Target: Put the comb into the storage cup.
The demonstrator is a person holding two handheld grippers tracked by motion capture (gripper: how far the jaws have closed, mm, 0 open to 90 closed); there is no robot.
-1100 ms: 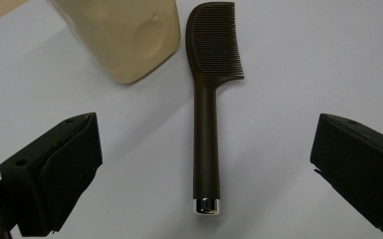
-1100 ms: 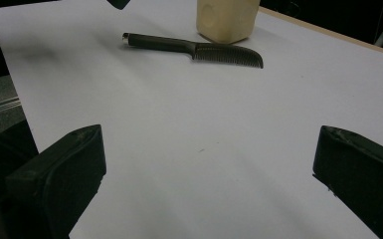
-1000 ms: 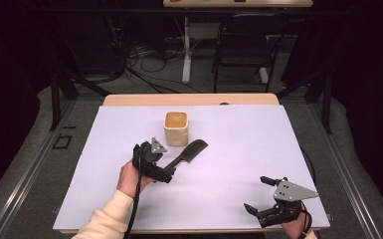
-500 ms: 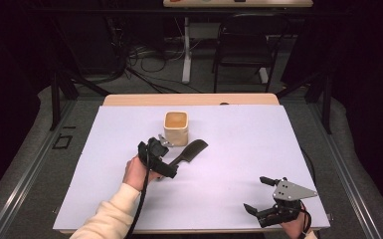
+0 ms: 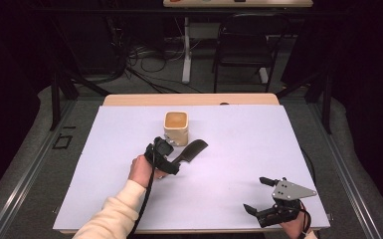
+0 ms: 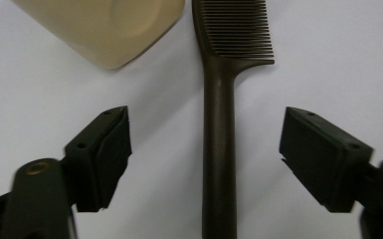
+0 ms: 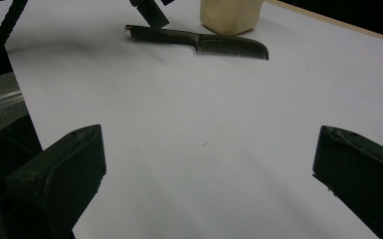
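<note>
Because the left gripper (image 6: 206, 149) had come down astride the comb's handle, the comb (image 6: 220, 149) ran straight up the middle of the left gripper view, its long axis crosswise to the jaws' closing line and its teeth at the upper centre beside the beige cup (image 6: 104, 30). The jaws had just been closing but stood clear of the handle on both sides. In the high view the right gripper (image 5: 261, 196) sat open at lower right, well apart from the comb (image 5: 191, 151).

The left gripper (image 5: 171, 158) is matte black, its two wedge-shaped jaws bearing flat pads and small screw holes; a black cable trails along a cream sleeve (image 5: 112, 216). At five o'clock, the right gripper (image 5: 258, 195) carries a grey three-cornered plate.
</note>
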